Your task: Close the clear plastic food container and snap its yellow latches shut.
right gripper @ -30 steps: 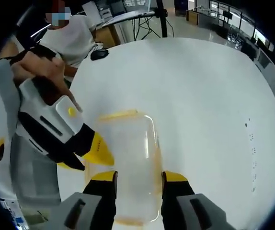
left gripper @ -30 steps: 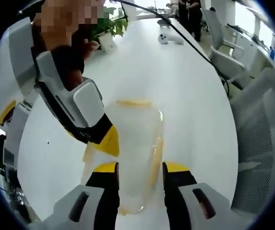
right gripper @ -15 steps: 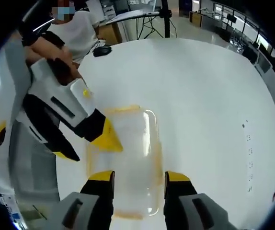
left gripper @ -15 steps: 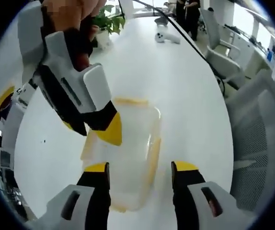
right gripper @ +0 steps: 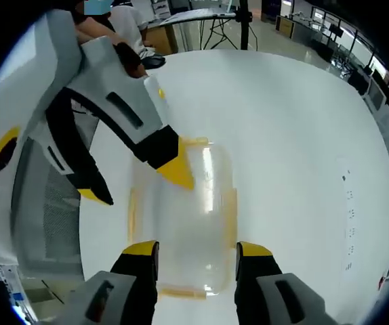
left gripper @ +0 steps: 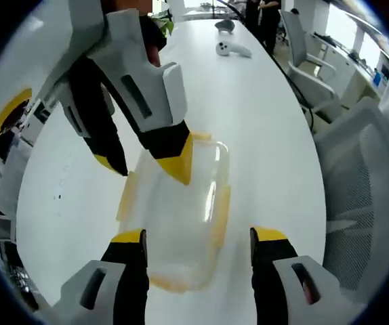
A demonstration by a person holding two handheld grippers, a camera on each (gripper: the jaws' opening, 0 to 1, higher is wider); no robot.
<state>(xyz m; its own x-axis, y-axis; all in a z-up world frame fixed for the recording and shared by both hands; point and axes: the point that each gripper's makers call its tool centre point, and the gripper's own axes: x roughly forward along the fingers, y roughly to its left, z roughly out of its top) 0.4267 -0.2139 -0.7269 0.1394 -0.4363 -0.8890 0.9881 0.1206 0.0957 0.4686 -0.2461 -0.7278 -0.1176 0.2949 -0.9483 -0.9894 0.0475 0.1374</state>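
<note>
A clear plastic food container with yellow latches on its sides lies flat on the white table. My left gripper is open, its jaws wide apart over the container's near end. My right gripper comes in from the upper left, one yellow tip over the container's far end and the other past its left side. In the right gripper view the container lies beyond my open right gripper. The left gripper reaches in from the left over its far left corner. I cannot tell whether the latches are snapped.
Grey mesh chairs stand along the table's right edge. A white controller lies far up the table. A black mouse, a tripod and a seated person are at the far side.
Both grippers have tilted further over the container, each looming larger in the other's view. My left jaws have spread wider. The container has stayed put.
</note>
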